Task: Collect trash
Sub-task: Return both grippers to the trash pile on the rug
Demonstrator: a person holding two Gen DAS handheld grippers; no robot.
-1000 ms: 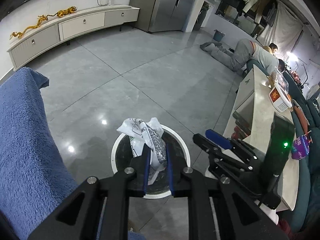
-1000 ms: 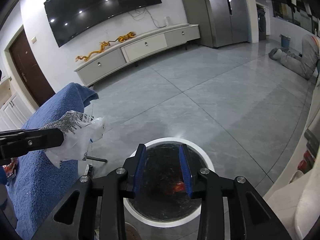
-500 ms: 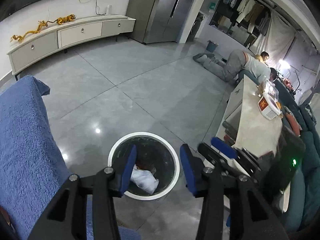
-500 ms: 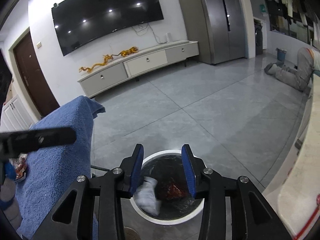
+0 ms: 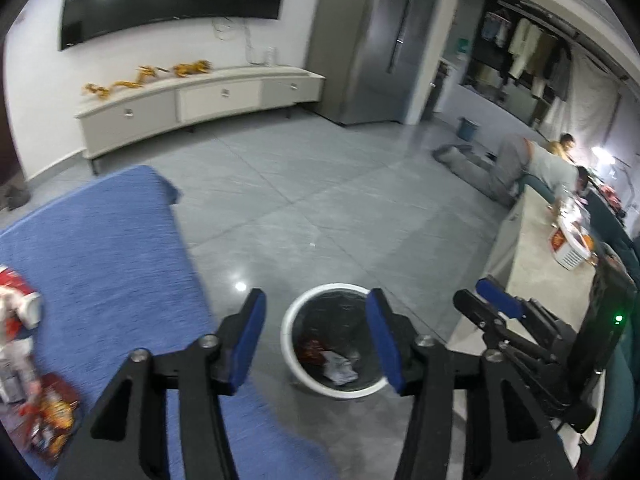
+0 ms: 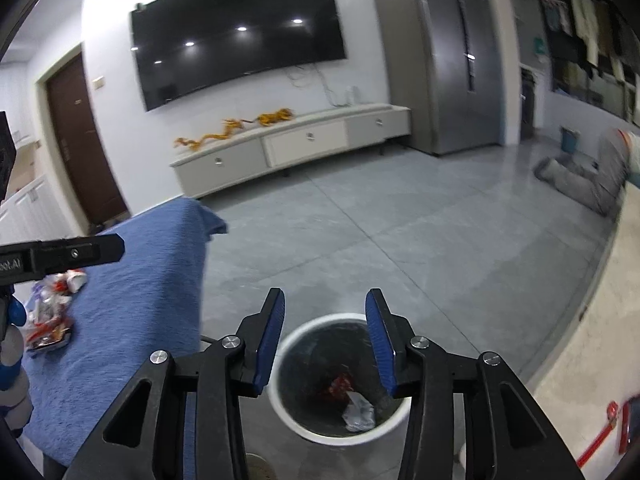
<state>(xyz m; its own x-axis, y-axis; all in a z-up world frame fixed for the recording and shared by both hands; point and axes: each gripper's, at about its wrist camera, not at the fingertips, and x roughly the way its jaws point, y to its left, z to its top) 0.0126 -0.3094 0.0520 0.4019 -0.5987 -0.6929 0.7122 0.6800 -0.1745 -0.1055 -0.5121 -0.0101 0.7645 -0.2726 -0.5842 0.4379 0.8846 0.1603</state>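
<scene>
A round white trash bin (image 5: 289, 334) with a black liner stands on the grey floor; it also shows in the right wrist view (image 6: 288, 416). A crumpled white plastic wrapper (image 5: 339, 367) and a red wrapper (image 5: 314, 347) lie inside it; the white wrapper shows in the right wrist view too (image 6: 359, 407). My left gripper (image 5: 317, 338) is open and empty, high above the bin. My right gripper (image 6: 326, 338) is open and empty above the bin. More wrappers (image 5: 48, 412) lie on the blue towel-covered surface (image 5: 100, 260) at the left, also seen in the right wrist view (image 6: 50, 320).
A beige counter (image 5: 544, 264) with a basket stands at the right. The right gripper's body (image 5: 532, 340) shows beside it. A person (image 5: 536, 164) kneels on the floor at the far right. A TV cabinet (image 6: 296, 144) lines the far wall.
My left gripper opened and let the white wrapper drop into the bin. Both grippers then rose and tilted up, and the left one swung toward the blue surface.
</scene>
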